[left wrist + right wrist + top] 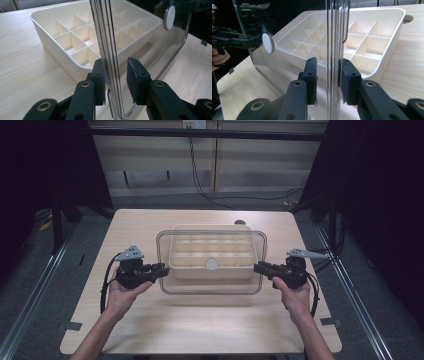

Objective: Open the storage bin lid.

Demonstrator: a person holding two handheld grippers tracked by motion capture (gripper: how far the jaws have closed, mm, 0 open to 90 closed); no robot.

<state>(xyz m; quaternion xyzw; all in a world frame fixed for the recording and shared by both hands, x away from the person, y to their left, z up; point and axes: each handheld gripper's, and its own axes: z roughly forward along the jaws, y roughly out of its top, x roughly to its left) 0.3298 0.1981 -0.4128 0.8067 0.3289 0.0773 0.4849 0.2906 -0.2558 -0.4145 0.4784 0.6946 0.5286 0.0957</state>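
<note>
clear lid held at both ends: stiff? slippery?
The clear plastic lid with a white knob likely stays stiff: it spans between the left tongs and right tongs without visible sag. Its glossy edge may slip in the pads. Probably light, being thin.

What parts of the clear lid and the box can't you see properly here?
- Clear lid: lower corner cut off by the left gripper view's bottom edge.
- Cream divided box: front wall blurred behind the lid in the high view.
- Dark thing behind the box: mostly hidden by its rim, too small to name.
</note>
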